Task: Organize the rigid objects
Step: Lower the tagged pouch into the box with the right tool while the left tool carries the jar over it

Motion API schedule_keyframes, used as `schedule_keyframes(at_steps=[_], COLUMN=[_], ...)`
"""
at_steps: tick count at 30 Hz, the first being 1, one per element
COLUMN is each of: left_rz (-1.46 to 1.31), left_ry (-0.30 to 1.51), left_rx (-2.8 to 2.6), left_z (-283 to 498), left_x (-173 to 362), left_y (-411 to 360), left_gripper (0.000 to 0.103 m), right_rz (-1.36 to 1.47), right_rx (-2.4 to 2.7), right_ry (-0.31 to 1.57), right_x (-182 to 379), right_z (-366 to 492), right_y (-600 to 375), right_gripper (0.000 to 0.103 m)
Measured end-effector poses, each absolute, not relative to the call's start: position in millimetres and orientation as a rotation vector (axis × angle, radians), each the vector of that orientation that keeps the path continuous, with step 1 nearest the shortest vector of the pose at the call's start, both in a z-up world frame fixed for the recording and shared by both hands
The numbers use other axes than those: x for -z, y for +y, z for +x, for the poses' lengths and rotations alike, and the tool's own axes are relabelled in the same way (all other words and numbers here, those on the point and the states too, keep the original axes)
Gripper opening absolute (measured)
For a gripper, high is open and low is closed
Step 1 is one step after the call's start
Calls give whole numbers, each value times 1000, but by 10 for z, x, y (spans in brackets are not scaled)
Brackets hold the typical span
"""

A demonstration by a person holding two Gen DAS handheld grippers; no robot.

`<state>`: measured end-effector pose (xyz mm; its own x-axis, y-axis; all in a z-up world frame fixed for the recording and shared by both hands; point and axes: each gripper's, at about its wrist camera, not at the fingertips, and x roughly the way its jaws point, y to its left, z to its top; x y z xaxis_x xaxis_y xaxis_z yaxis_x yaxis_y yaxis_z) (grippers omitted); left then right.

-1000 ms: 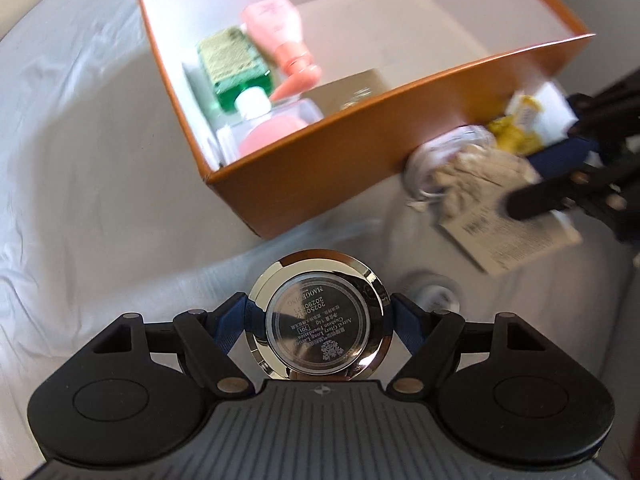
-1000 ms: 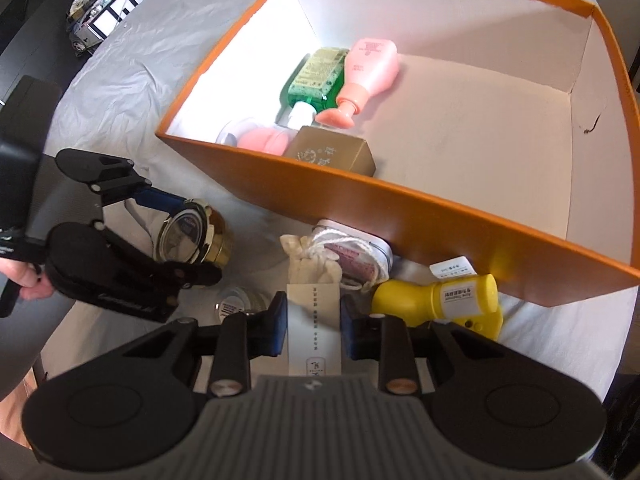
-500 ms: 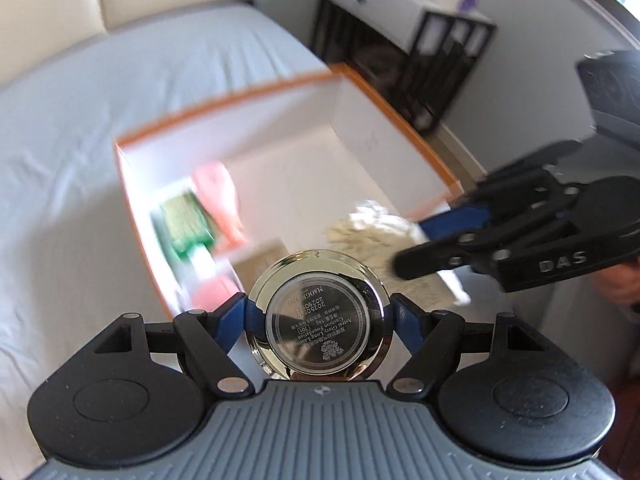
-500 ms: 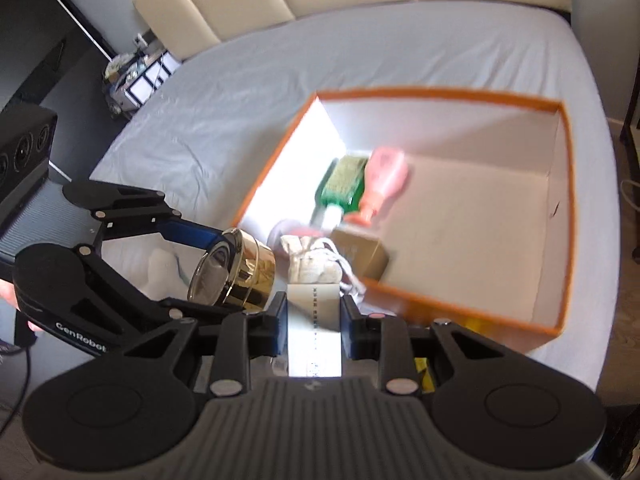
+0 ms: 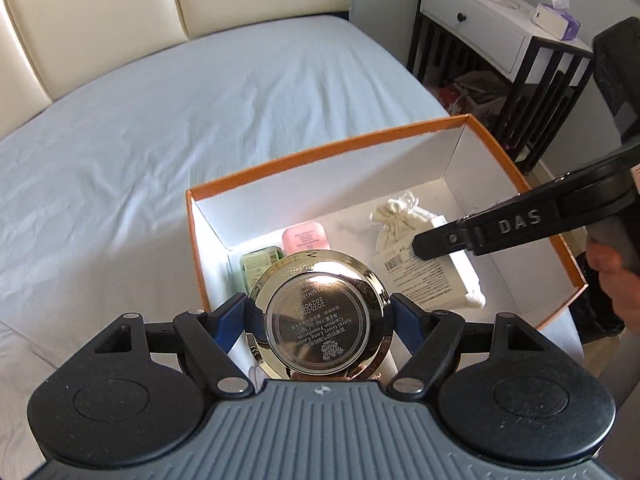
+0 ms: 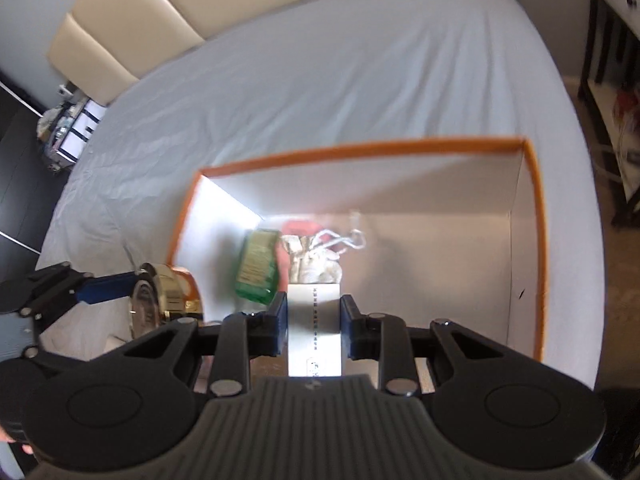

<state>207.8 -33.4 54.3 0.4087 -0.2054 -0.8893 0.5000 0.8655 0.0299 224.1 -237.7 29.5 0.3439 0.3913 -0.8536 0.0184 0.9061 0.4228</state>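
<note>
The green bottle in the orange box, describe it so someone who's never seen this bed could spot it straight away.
On the bed sits an open orange box with white walls. In its left corner, against the wall, lies the green bottle, right beside a pink bottle. It is the only green thing in the box, with a pale printed label on its flat face.

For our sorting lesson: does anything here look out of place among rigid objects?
Yes: the right tool carries a soft cloth drawstring pouch by its paper tag over the orange box. It is fabric, not rigid.
</note>
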Motion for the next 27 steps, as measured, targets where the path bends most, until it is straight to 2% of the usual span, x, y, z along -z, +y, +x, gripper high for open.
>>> schedule_keyframes(at_steps=[7,11,15,19,21,25,27], left_rz=[293,302,300,306,311,312,311], left_ry=[1124,1151,1167,1179,1183,1188,1183], left_rx=[492,518,499,490,483,473,474], left_z=[2210,2246,2334,2375,2377,2407,2423], left_x=[-380,-282,-214,-176,-168,-156,-151], left_y=[-381,-483,-525,-557,-570,-598,-615], left_gripper=[88,88,88,88,88,88,88], right_rz=[363,538,518,422,329,286,288], right_rx=[-219,-289,-295,-277,-252,-252,-268], right_ry=[1372,1507,1530,1541,1549,1569,1565], right_x=[117,392,440,440,431,487,486], right_z=[2321,2266,2301,2309,2271,2238,2220], right_y=[-2379,-2447,-2431,-2400,-2378,-2352,-2316], right_gripper=[27,27,28,33,27,26,21])
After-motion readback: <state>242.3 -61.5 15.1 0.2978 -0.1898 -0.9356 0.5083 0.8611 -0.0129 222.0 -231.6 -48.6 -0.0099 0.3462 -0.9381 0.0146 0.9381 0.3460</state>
